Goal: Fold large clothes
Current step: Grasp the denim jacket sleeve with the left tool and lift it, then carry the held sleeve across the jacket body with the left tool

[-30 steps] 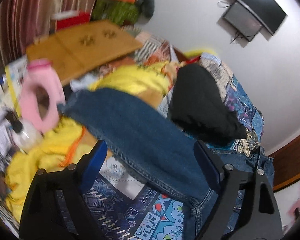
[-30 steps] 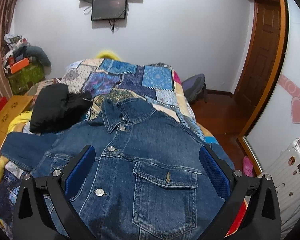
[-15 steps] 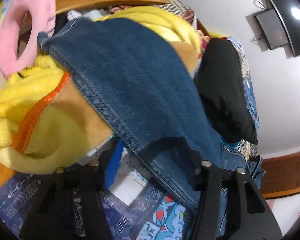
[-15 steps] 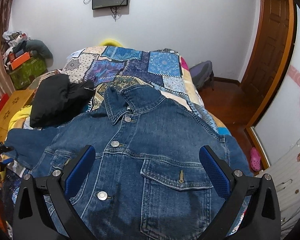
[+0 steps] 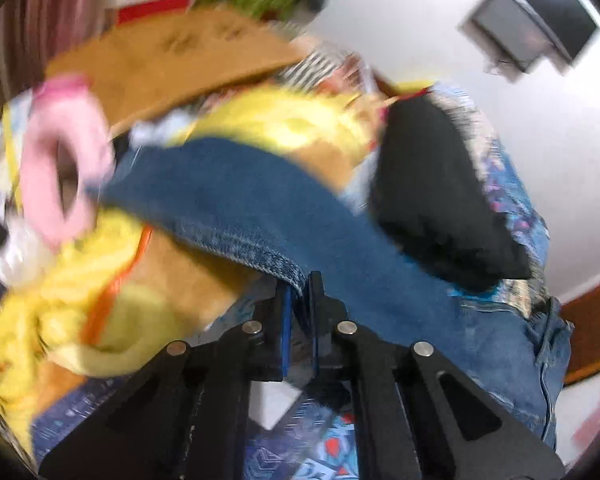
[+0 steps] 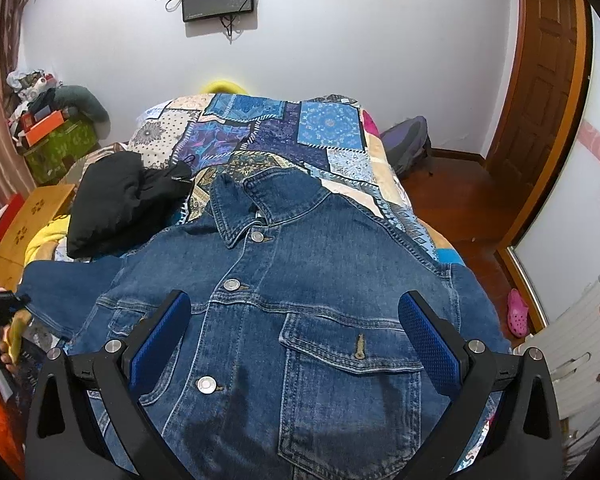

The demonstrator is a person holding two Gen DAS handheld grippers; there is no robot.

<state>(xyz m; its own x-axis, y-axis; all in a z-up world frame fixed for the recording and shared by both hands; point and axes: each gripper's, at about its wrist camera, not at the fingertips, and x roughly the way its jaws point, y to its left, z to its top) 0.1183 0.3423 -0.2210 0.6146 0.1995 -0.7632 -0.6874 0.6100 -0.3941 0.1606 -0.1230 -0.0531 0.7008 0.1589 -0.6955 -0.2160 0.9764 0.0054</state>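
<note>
A blue denim jacket lies front up and buttoned on the bed, collar pointing away from me. Its left sleeve stretches out over a yellow blanket. My left gripper is closing tight on the near hem of that sleeve, with the blue pads pressing the denim between them. In the right wrist view the left gripper shows at the far left edge by the sleeve end. My right gripper hovers open over the jacket's chest, with the pocket between its fingers and nothing held.
A black garment lies bunched left of the collar on the patchwork quilt. A yellow blanket, a pink ring seat and a low wooden table crowd the left side. The wooden door and floor are to the right.
The left gripper moved in onto the sleeve's hem and shut on it, from wide open a second ago. The right gripper stayed open over the jacket's front.
</note>
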